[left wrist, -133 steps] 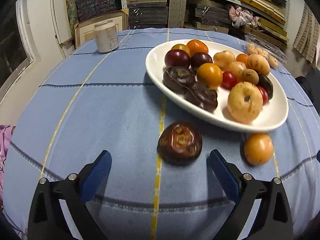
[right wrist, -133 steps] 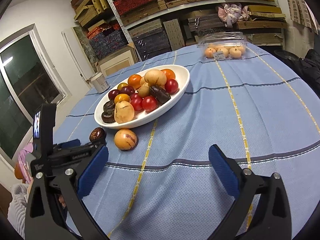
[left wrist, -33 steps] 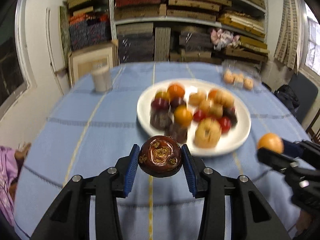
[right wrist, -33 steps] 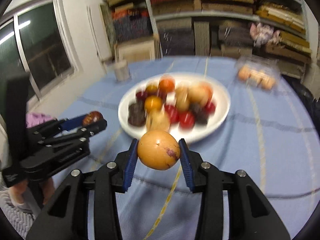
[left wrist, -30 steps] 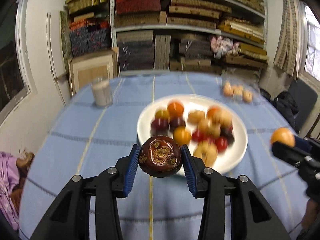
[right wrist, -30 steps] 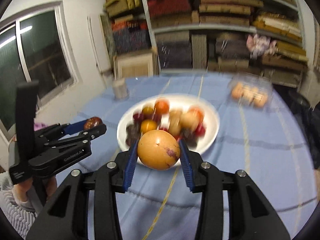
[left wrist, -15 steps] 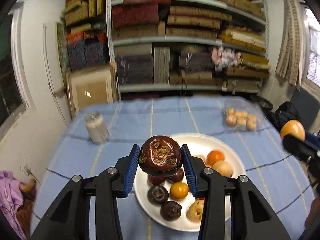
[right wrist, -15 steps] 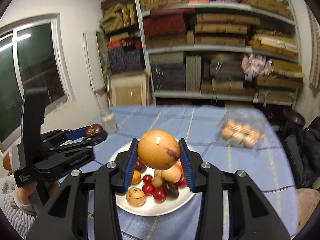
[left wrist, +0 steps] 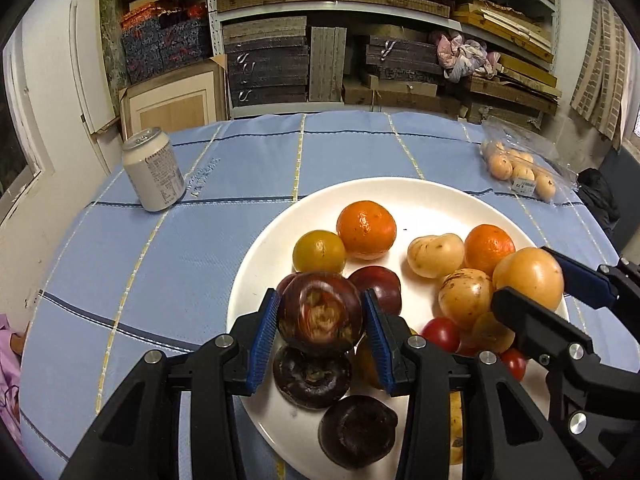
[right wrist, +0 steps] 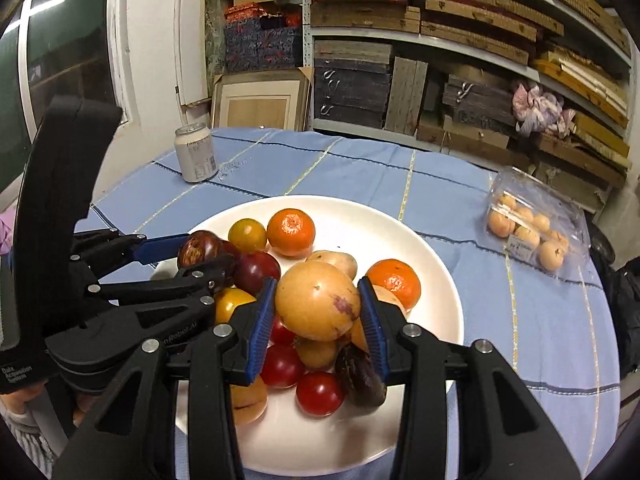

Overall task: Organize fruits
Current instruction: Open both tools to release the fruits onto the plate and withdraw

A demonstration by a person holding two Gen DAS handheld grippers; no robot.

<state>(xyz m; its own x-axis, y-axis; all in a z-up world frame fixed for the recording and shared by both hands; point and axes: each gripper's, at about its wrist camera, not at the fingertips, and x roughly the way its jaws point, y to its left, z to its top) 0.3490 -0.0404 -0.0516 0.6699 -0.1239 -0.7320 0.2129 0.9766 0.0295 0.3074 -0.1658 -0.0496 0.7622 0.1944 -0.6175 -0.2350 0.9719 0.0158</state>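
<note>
Left tool (left wrist: 320, 320) clamped, right tool (right wrist: 318, 308) opening

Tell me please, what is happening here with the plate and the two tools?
A person is gathering fruit onto a white plate on a blue tablecloth, using a handheld gripper in each hand. The left gripper holds a dark purple mangosteen above the darker fruits at the plate's near side. The right gripper carries a yellow-orange round fruit over the pile; its jaws are opening, with the fruit between the pads. A drink can and a clear box of small fruits stand aside.
</note>
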